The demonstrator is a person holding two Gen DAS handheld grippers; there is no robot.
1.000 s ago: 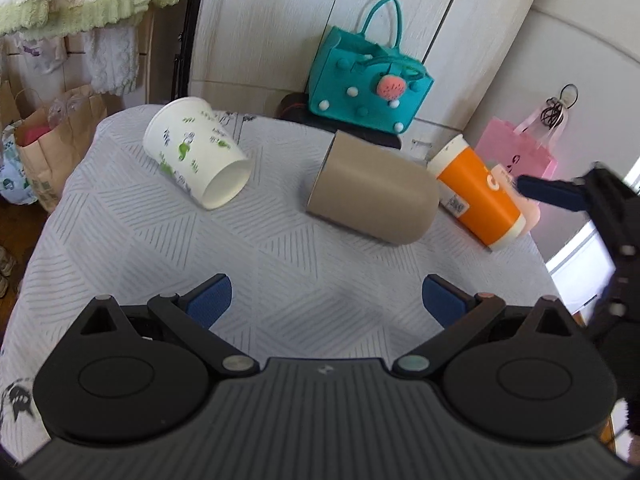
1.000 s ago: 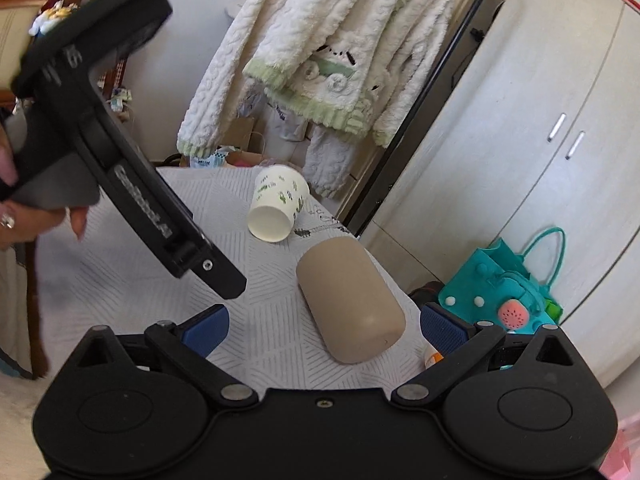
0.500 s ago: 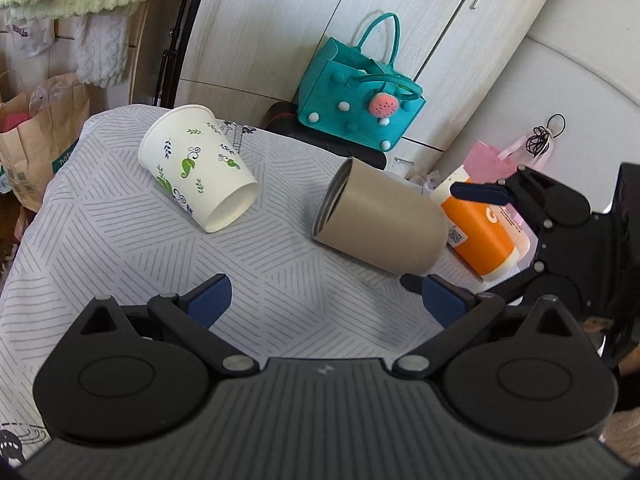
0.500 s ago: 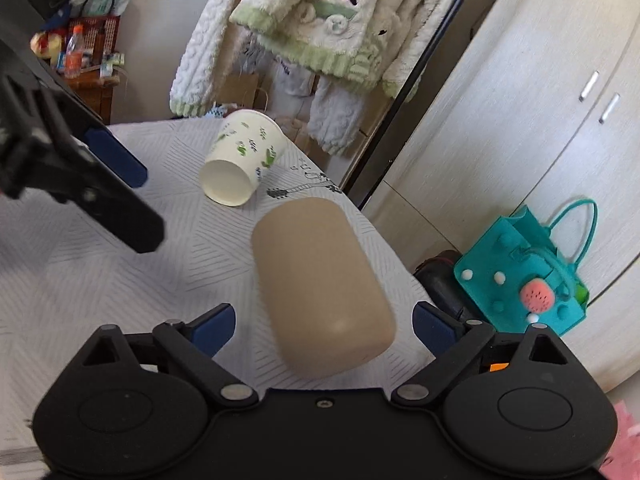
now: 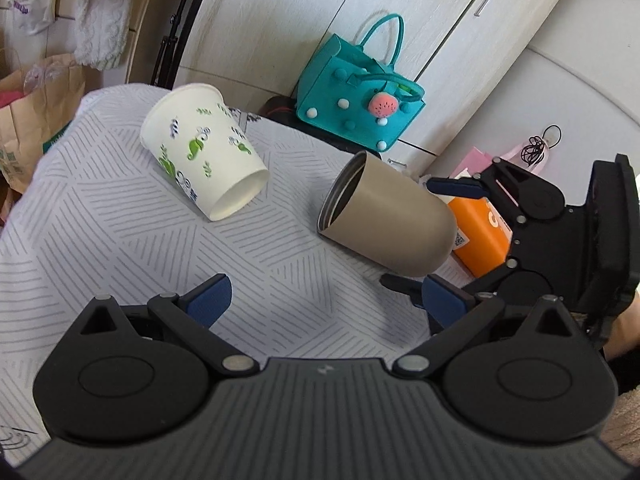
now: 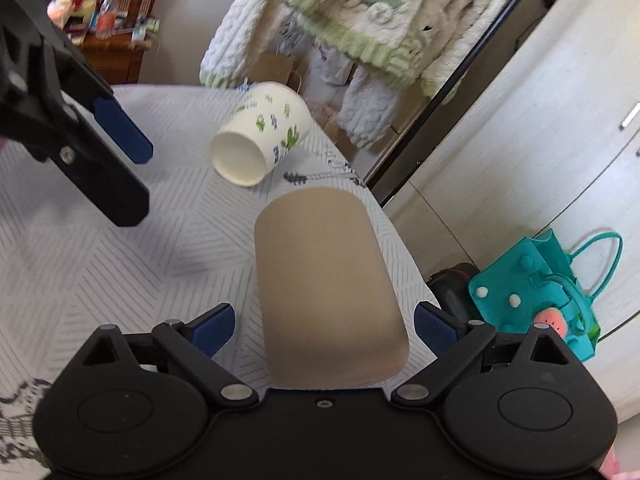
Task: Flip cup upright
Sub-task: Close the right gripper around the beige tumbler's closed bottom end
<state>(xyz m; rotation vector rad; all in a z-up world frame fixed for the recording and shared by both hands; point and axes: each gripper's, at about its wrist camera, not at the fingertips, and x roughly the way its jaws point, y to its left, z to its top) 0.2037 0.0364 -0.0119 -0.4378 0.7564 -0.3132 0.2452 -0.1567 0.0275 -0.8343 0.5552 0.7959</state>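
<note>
On the patterned surface (image 5: 120, 248), the tan cup (image 6: 326, 288) lies on its side, base end between the wide-spread fingers of the right gripper (image 6: 324, 326), not clamped. The left gripper (image 5: 320, 300) hovers empty, fully spread. A printed paper cup (image 5: 202, 152) lies farther left.

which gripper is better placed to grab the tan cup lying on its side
Right. The right gripper is open with its fingers on either side of the tan cup, at its closed base. The left gripper is open too, but over bare tablecloth, short of the cup.
</note>
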